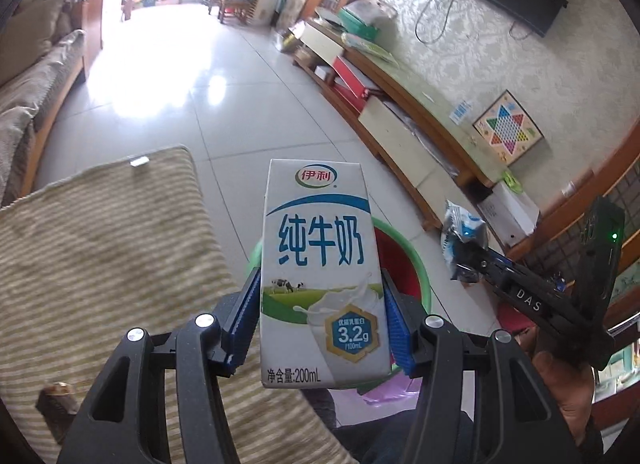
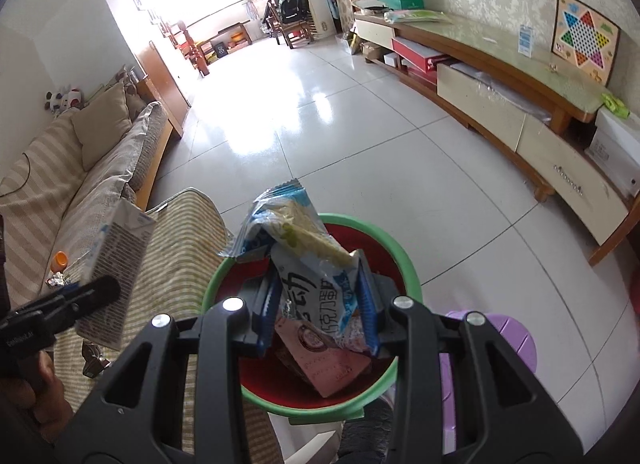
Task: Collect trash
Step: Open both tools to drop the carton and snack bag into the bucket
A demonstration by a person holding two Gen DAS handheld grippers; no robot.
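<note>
You have 2 pieces of trash in hand and neither is dropped yet. Your left gripper [image 1: 322, 296] clamps the milk carton [image 1: 320, 264] upright above the bin [image 2: 404, 260]; your right gripper [image 2: 316, 304] pinches a snack wrapper [image 2: 304, 260] directly over it, where a pink packet [image 2: 328, 364] already lies. Both point steeply down. An orange-capped item [image 2: 60, 260] remains on the striped cover [image 2: 176, 248].

Both wrist cams sit right behind their grippers, tilted down and looking along the room, sharing the green bin [image 2: 408, 264] low centre and the tiled floor [image 1: 192, 76].
</note>
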